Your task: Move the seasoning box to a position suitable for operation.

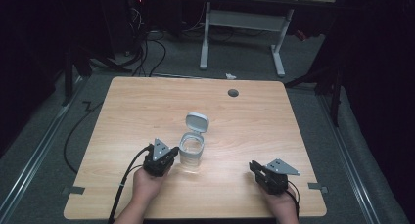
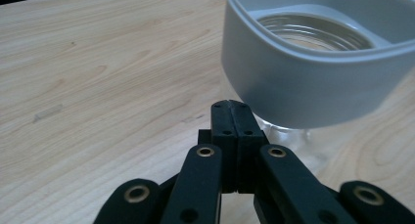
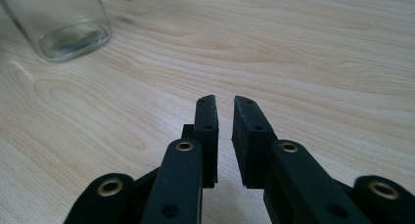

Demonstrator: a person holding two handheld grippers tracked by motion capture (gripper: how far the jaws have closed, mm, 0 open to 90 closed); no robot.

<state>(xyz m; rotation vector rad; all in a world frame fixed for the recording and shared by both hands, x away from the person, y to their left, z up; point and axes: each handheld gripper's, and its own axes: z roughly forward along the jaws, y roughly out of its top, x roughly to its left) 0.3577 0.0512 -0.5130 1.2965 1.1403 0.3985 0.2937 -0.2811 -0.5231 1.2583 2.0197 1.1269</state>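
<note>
While the jar is cropped, left claw is together, right claw slightly apart.

A wooden table has 1 round grommet hole; beyond stand a white-legged desk and floor cables.

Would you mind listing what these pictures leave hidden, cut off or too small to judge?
- Glass jar: whether it holds anything; too small in the high view, its base hidden by the grey collar in the left gripper view.
- Flip lid: cut off by the top edge in the right gripper view.
- Left gripper: contact with the jar cannot be told; its tips stand in front of it.
- Right gripper: hand behind it is hidden.
</note>
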